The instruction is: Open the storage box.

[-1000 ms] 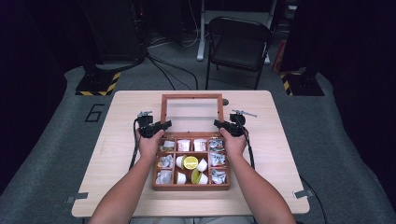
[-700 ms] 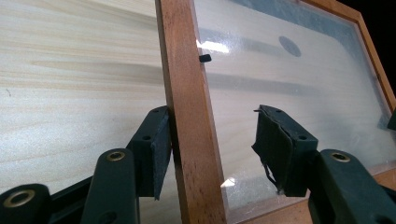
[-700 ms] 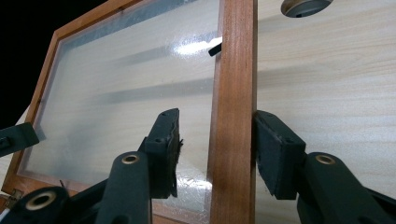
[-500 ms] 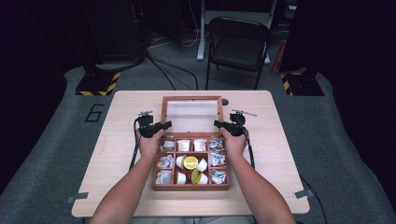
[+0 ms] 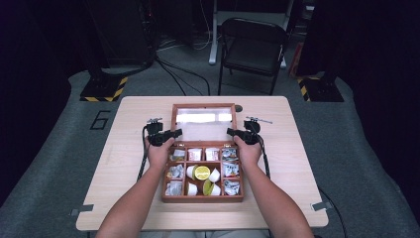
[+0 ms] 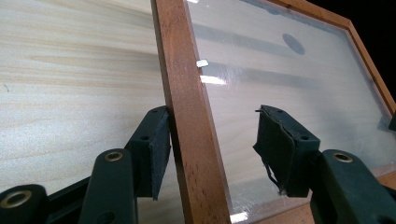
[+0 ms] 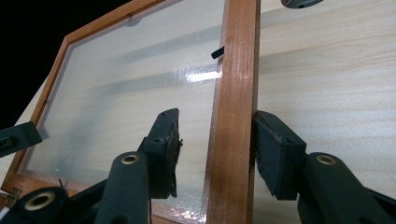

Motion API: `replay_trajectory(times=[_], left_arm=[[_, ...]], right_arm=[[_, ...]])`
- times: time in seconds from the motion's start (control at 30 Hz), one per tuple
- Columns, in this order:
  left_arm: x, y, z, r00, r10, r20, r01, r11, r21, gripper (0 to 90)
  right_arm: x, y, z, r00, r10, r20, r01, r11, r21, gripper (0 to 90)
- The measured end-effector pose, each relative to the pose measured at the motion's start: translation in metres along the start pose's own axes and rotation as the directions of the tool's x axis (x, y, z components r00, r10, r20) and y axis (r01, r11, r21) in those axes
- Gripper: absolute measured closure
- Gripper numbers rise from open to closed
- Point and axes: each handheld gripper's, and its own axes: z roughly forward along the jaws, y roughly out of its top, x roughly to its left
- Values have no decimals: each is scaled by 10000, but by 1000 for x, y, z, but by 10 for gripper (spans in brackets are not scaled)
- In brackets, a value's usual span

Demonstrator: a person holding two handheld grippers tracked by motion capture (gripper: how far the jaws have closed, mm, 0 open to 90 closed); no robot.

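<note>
A wooden box (image 5: 203,198) with several compartments sits on the table, its glass-paned lid (image 5: 203,121) standing open and leaning back. My left gripper (image 5: 176,133) is at the lid's left edge. In the left gripper view, the left gripper (image 6: 215,121) stands open astride the wooden frame bar (image 6: 182,93): one pad touches the bar, the other is apart over the glass. My right gripper (image 5: 230,132) is at the lid's right edge. The right gripper (image 7: 217,121) is likewise open around the frame bar (image 7: 236,84), outer pad touching, inner pad apart.
The compartments hold small packets (image 5: 230,170), white cups (image 5: 214,175) and a yellow-green round piece (image 5: 201,172). A small dark round thing (image 5: 238,108) lies behind the lid. The light wooden table (image 5: 297,148) has bare room on both sides. A folding chair (image 5: 252,44) stands beyond.
</note>
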Motion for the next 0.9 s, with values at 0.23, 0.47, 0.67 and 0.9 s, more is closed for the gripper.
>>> replay_trajectory(times=[0.23, 0.47, 0.67, 0.9], left_arm=[[0, 0, 1, 10000, 66, -61, -66, 10000, 65, 447], [0, 0, 1, 10000, -20, -64, 20, 10000, 76, 445], [0, 1, 2, 9998, -186, -61, 187, 9996, 225, 443], [2, 0, 3, 9998, -212, -29, 213, 9993, 294, 441]], right_arm=[[-1, 0, 1, 10000, 31, 24, -31, 10000, 49, 520], [-1, -1, 2, 10000, 53, 57, -54, 10000, 68, 518], [-1, -1, 2, 9999, 135, 76, -136, 9998, 164, 516], [-2, -1, 3, 9997, 233, 75, -235, 9995, 225, 515]])
